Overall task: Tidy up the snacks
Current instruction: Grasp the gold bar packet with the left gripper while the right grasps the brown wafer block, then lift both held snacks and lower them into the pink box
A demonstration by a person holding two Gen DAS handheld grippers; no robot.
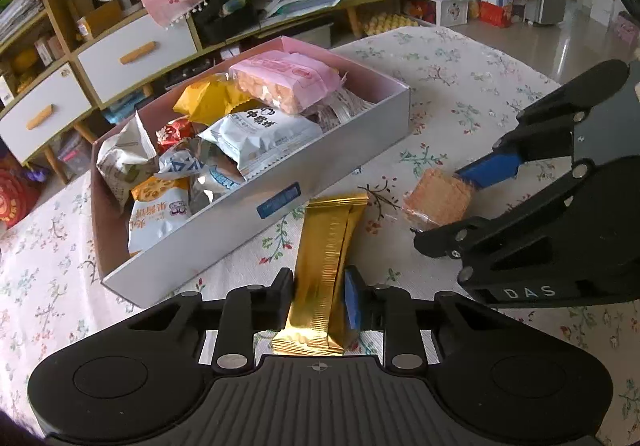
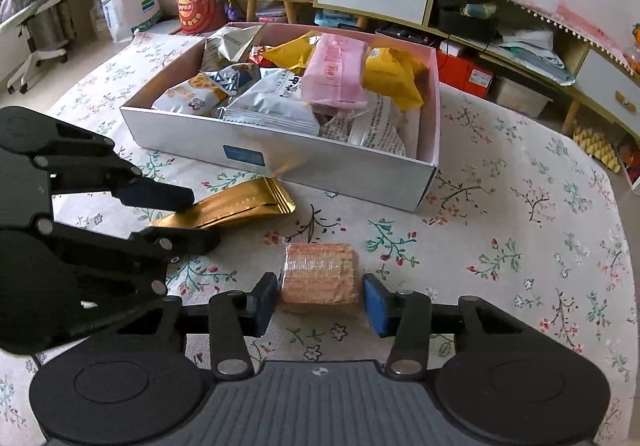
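A table with a flowery cloth (image 2: 520, 206) carries everything here. On it, near the far edge, sits a big grey box (image 1: 260, 230) with a pink inside, and it is full of snack bags. A pink pack (image 1: 288, 84) lies on top by the box's far end, with a yellow bag (image 1: 204, 100) next to it and a white and blue bag (image 1: 264, 134) in the middle. An orange and white bag (image 1: 160, 214) leans in the near corner of the box. The left gripper (image 1: 320, 302) points down at the table just in front of the box's long near wall. Its two fingers press on the sides of a long gold bar (image 1: 326, 250), so it has the bar in a tight hold. The far end of the gold bar almost touches the box wall. The right gripper (image 2: 320, 298) is just beside the left one, further along the same wall. A small orange wafer pack (image 2: 320, 272) in clear wrap lies on the cloth between its fingers. The left pad touches the pack, but there looks to be a thin gap at the blue right pad (image 2: 376, 306), so I cannot tell if it holds the pack yet
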